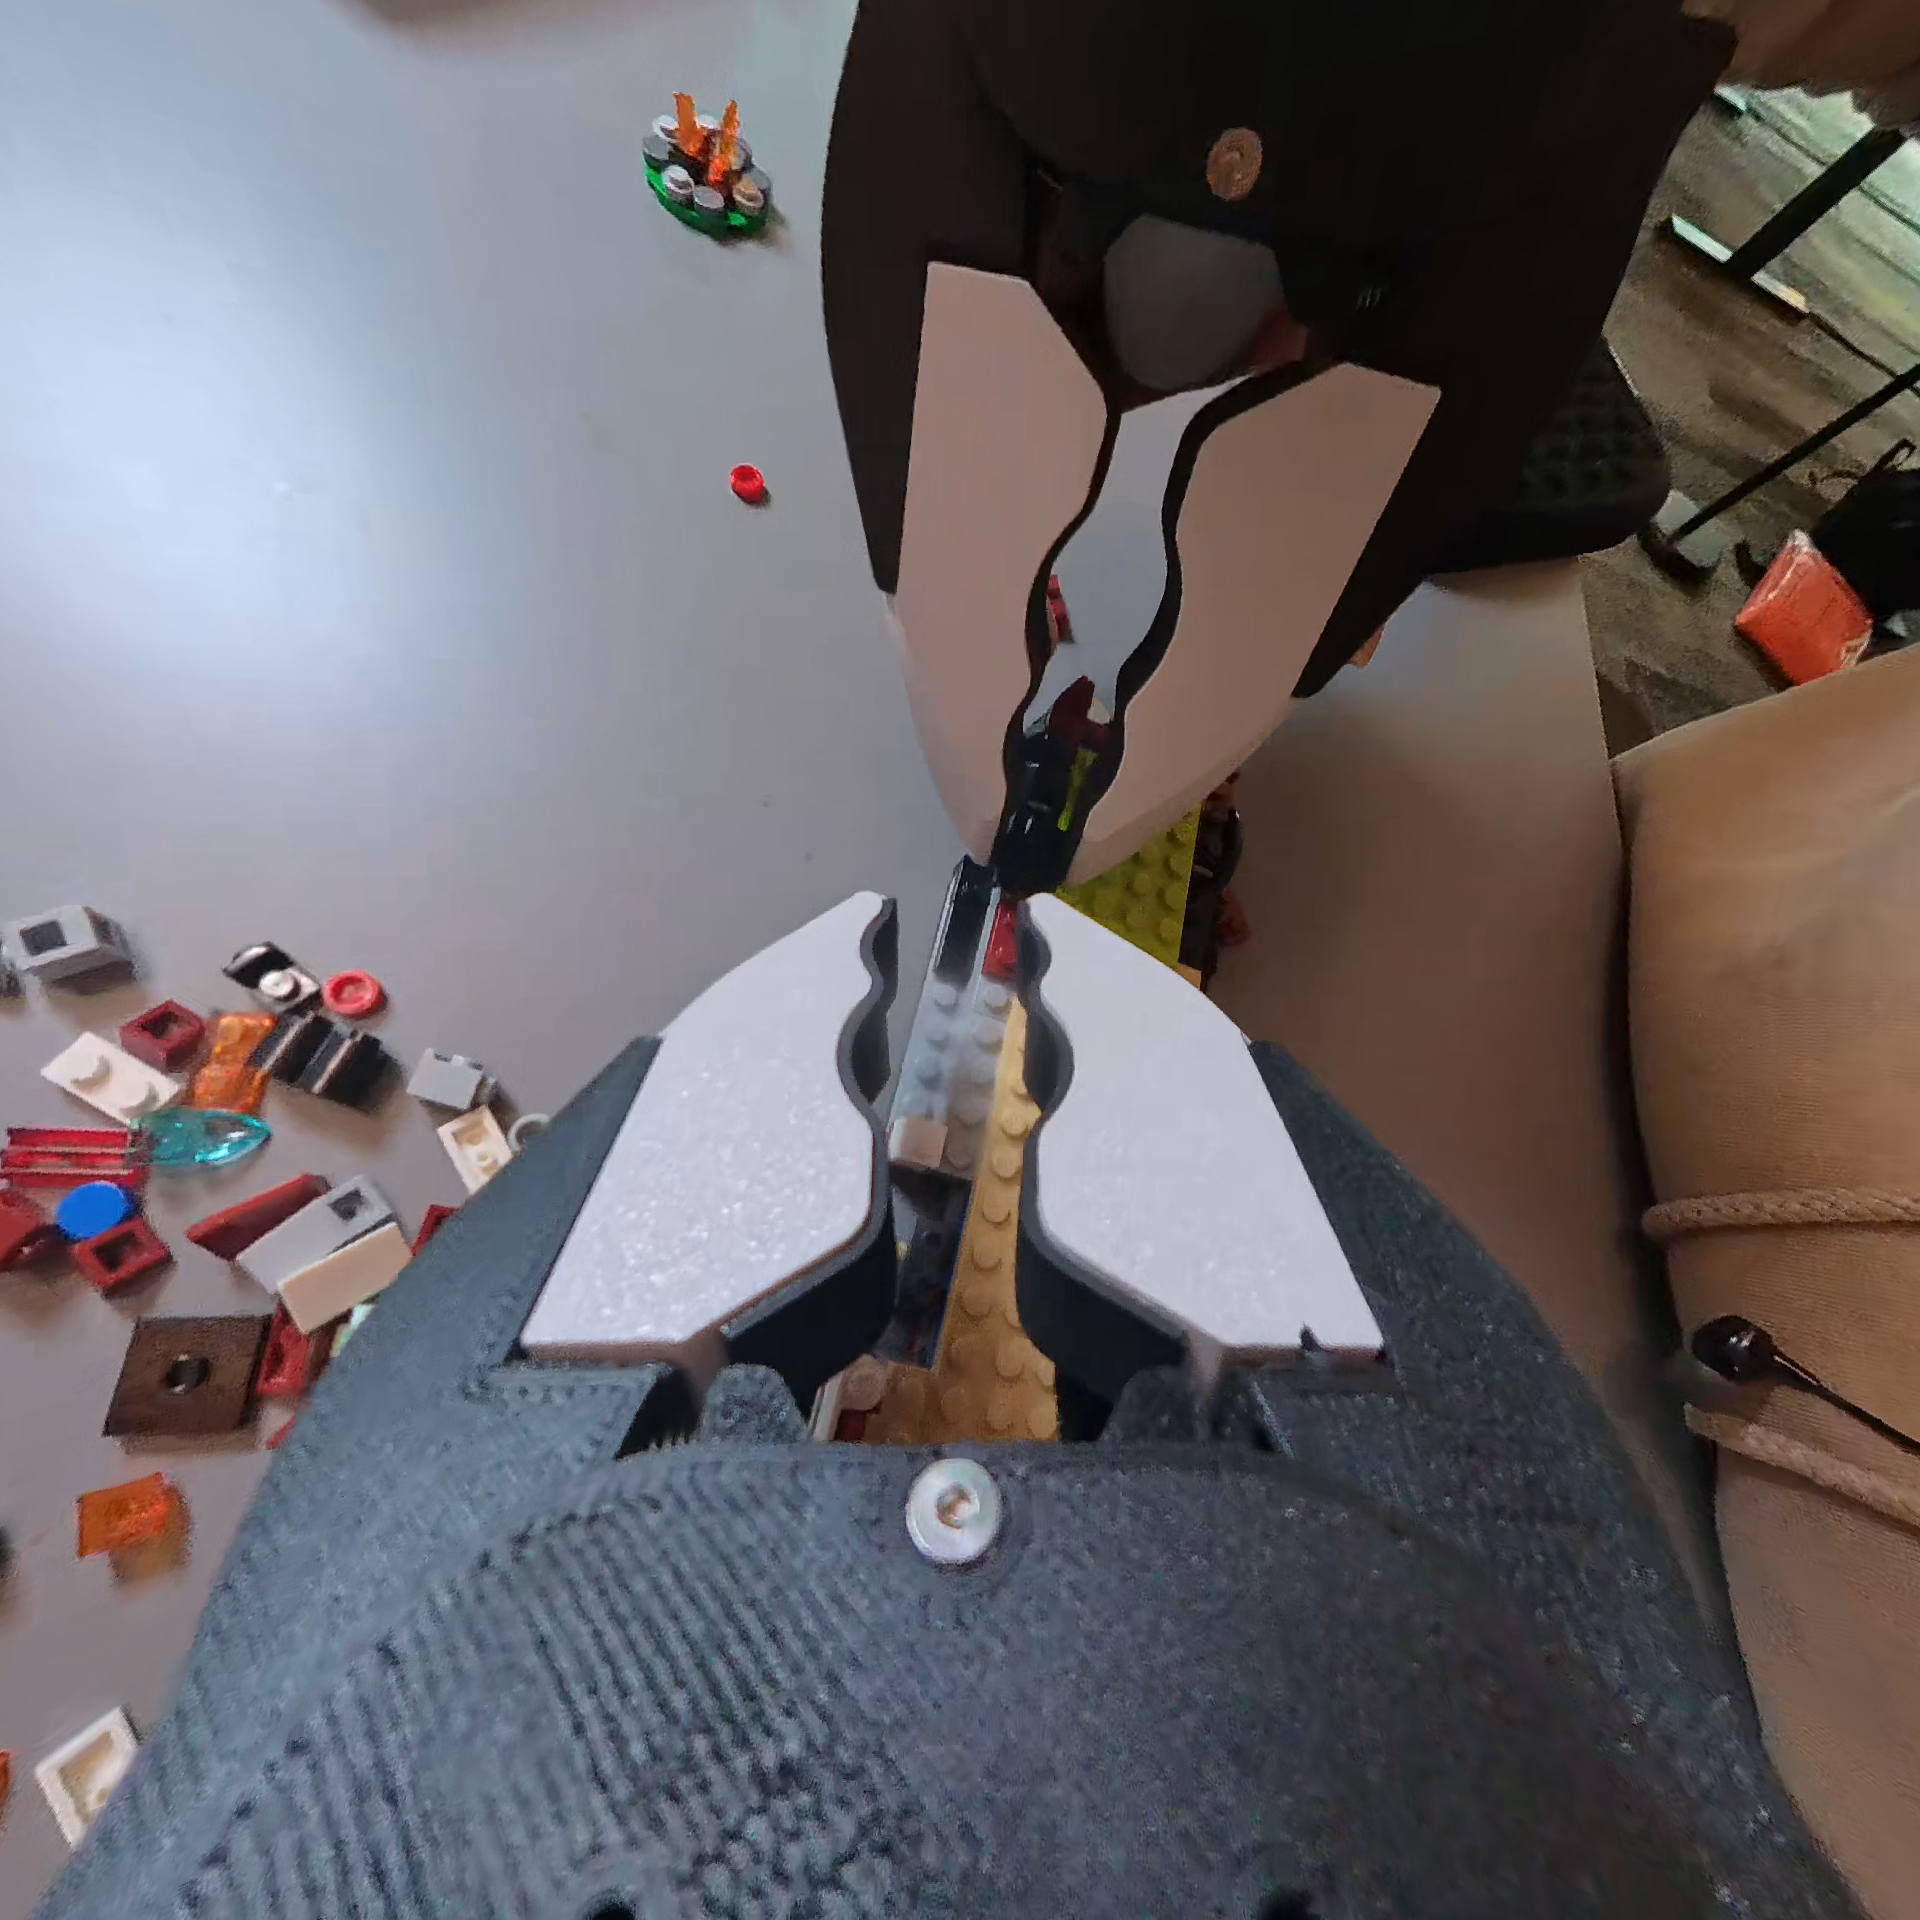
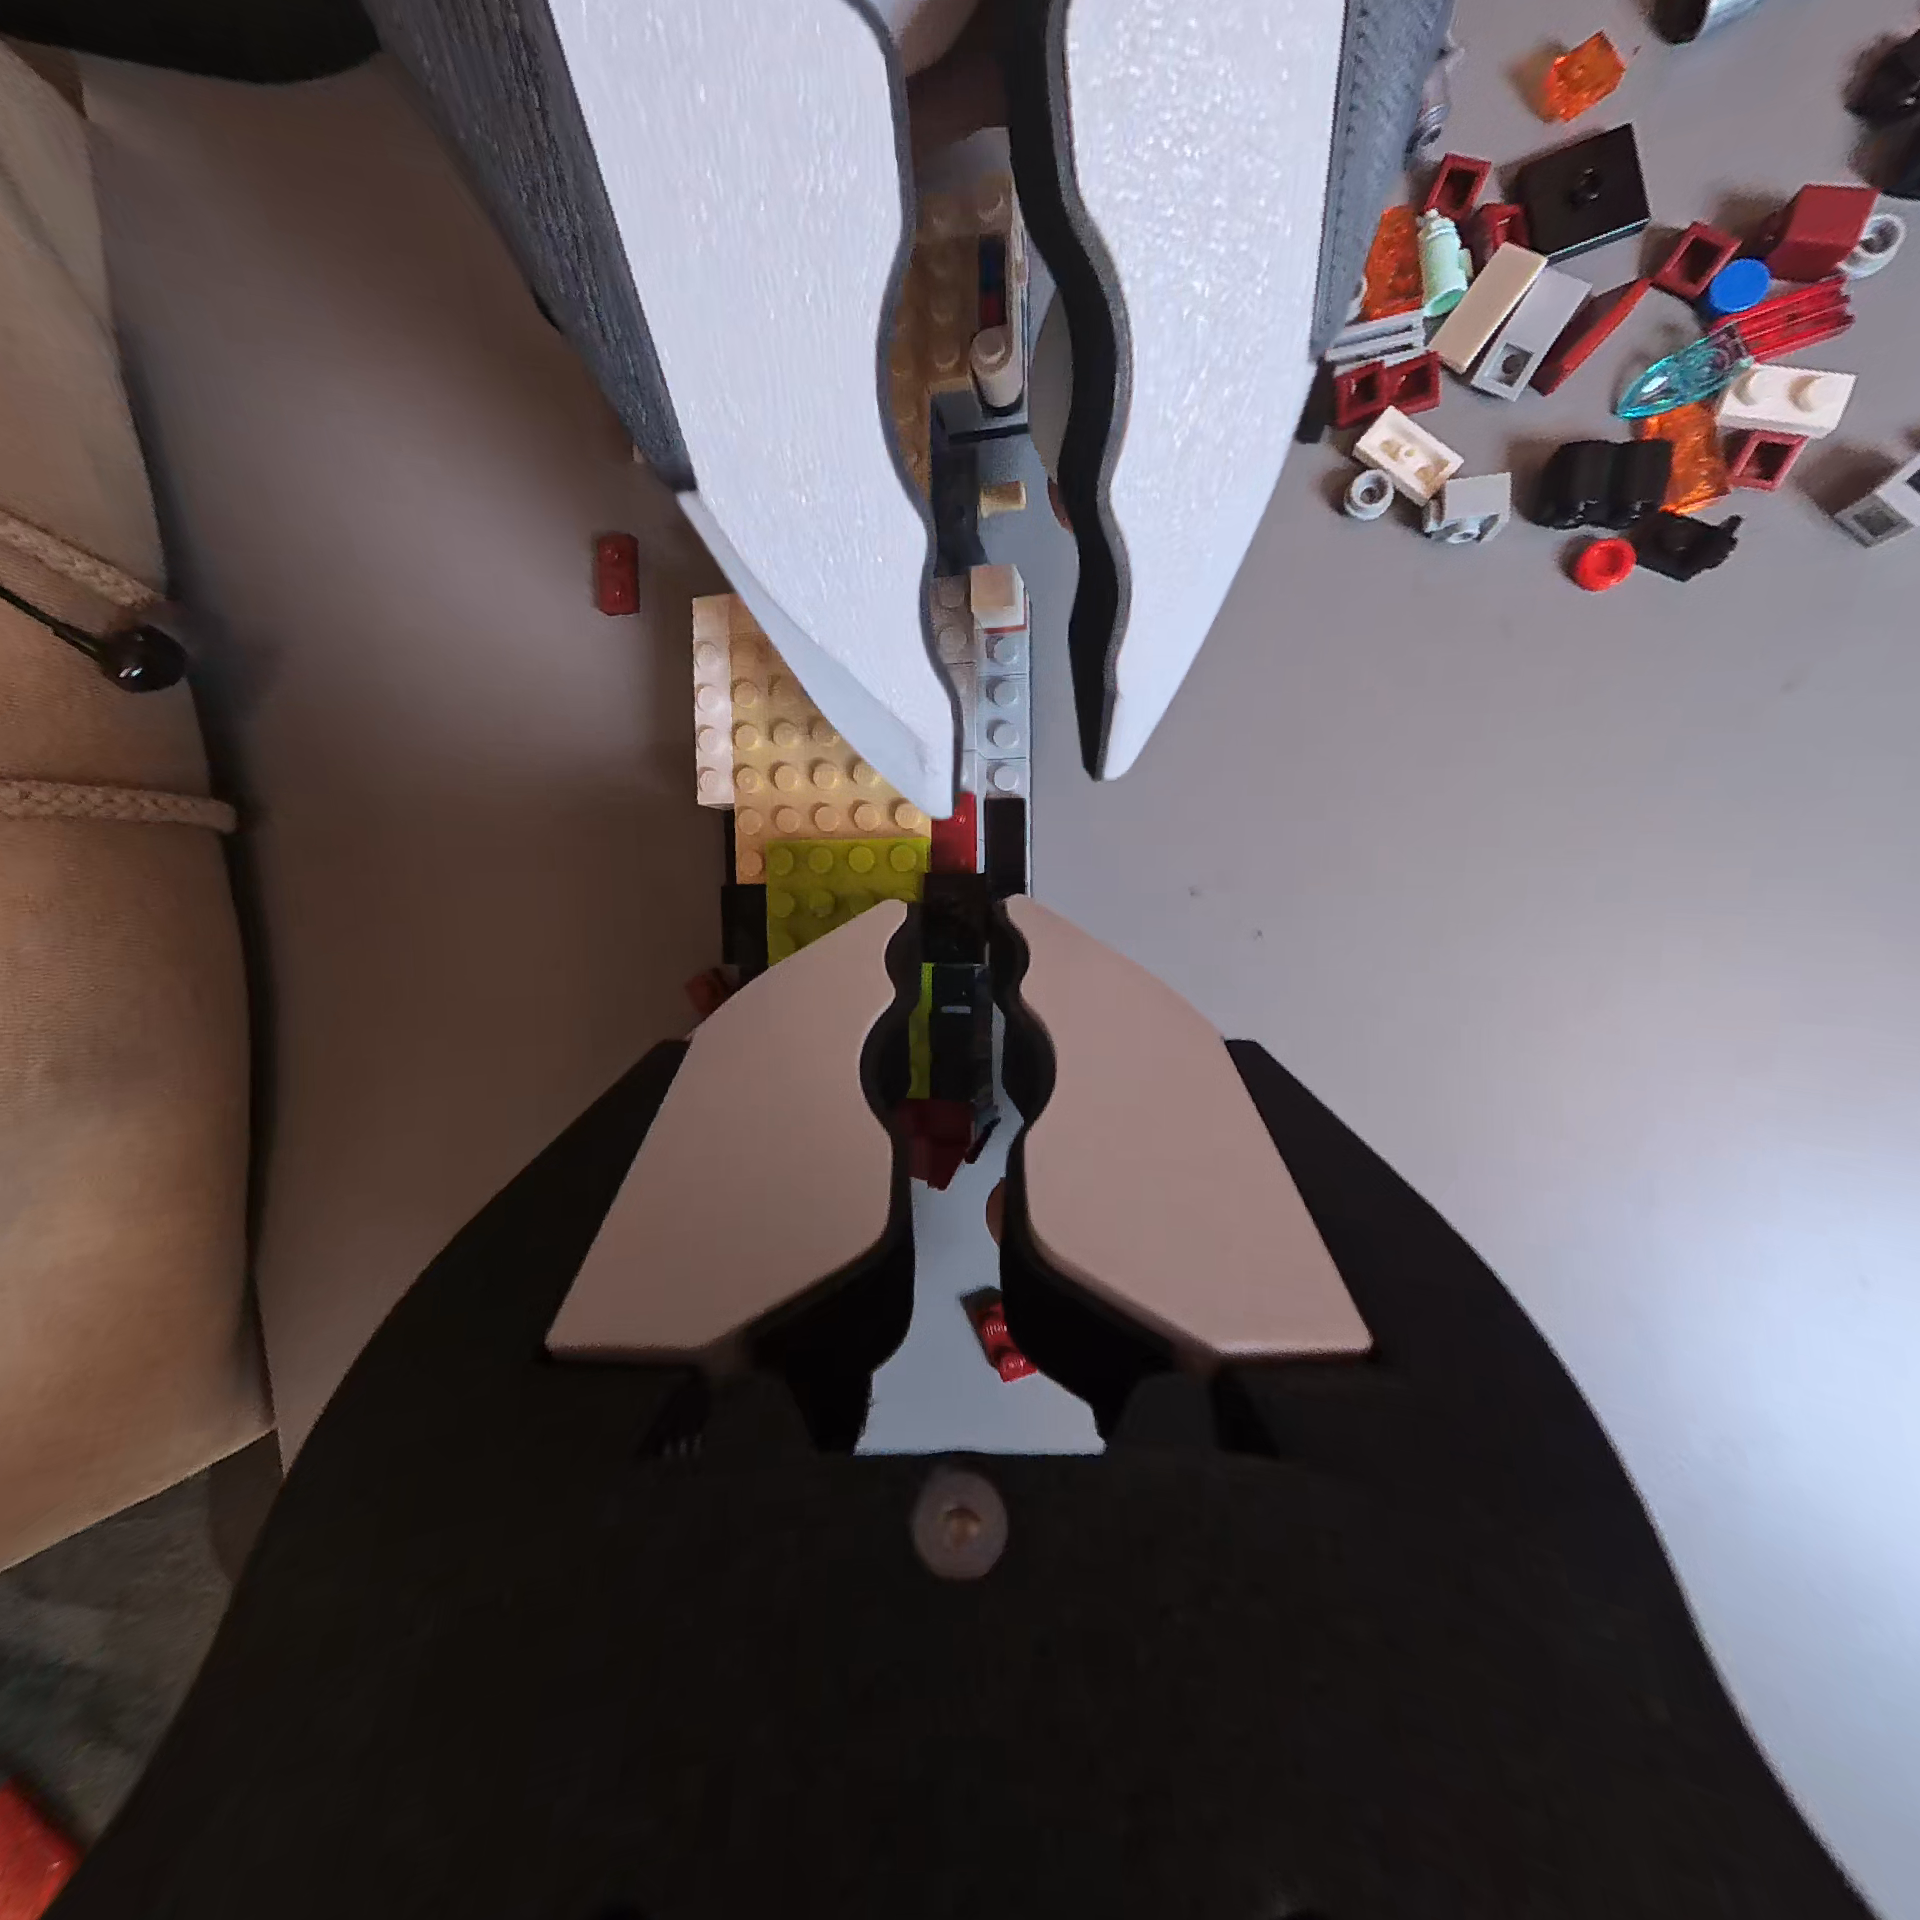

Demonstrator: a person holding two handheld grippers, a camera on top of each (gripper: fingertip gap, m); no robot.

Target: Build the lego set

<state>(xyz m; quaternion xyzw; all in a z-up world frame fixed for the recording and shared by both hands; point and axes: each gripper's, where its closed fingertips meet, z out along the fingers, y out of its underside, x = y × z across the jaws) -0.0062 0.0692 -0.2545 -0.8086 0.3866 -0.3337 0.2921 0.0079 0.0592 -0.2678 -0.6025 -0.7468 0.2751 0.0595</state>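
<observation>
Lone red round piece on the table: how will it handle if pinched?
The red round piece looks tiny and light, so a nudge probably skids it across the smooth table. Its round rim may squirt from the fingers. Lying flat, it seems unlikely to roll.

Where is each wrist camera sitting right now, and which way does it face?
Left wrist view: on the left gripper, looking down along its white fingers at the brick build on the grey table; the right gripper faces it.
Right wrist view: on the right gripper, looking the opposite way at the same build, tips clamped on its black end piece; the left gripper opposite stands open astride the grey strip.
Shared: both grippers, the build, the loose brick pile.
</observation>
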